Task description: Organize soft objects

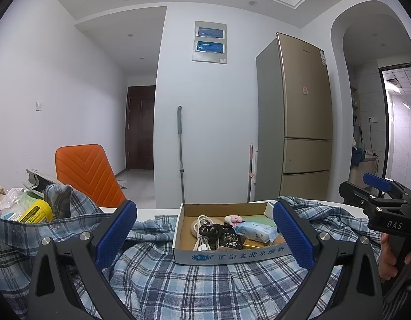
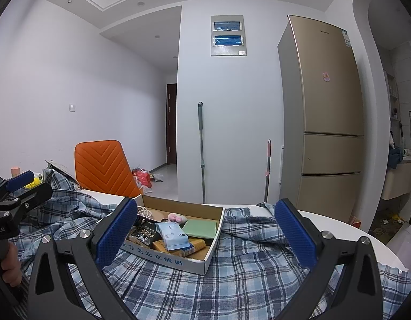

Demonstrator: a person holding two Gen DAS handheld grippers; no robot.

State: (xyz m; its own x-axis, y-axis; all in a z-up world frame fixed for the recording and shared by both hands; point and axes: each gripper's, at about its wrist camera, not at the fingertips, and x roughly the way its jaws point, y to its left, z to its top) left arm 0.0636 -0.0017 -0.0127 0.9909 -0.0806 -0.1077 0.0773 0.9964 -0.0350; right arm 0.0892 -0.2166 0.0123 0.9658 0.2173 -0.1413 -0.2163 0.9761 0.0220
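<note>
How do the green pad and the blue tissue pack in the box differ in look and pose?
The green pad is plain and lies flat on the floor of the cardboard box; the blue tissue pack is printed, crinkly and rests tilted on top of the orange packet. The green pad sits toward the far wall, the blue tissue pack nearer the middle. Both are flat and rectangular.

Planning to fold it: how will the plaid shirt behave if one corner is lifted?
The shirt is probably floppy: it already lies in wrinkles. The box sits on it, so pulling may drag or tip that. Both grippers are open.
</note>
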